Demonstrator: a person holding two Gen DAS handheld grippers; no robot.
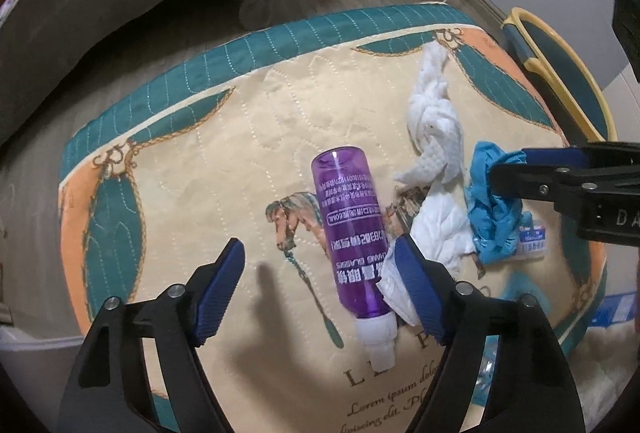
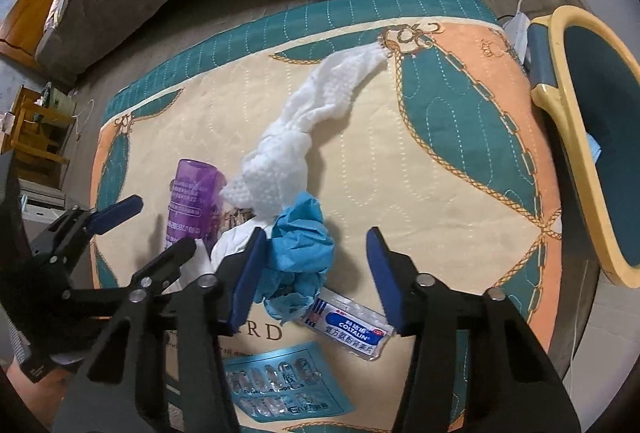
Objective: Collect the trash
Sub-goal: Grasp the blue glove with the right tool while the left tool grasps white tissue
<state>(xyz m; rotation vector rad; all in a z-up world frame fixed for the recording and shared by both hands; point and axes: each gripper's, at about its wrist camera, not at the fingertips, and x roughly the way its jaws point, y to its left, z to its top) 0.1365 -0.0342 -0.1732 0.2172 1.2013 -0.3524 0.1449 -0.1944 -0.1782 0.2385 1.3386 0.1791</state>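
A purple spray bottle (image 1: 352, 229) lies on the quilted mat (image 1: 224, 121), cap toward me. It sits between the fingers of my left gripper (image 1: 320, 285), close to the right finger, with bare mat on its left; that gripper is open. A crumpled white tissue (image 1: 436, 233) touches the right finger. A crumpled blue paper (image 2: 300, 245) sits between the fingers of my right gripper (image 2: 316, 273), against the left pad and apart from the right one; this gripper is open too. A long twisted white tissue (image 2: 304, 137) stretches away behind it.
A Coltalin sachet (image 2: 348, 329) and a teal blister sheet (image 2: 280, 381) lie near the mat's front. A blue bin with a yellow rim (image 2: 580, 137) stands just off the mat's right edge. A bed and wooden floor lie beyond, with a white cable at far right.
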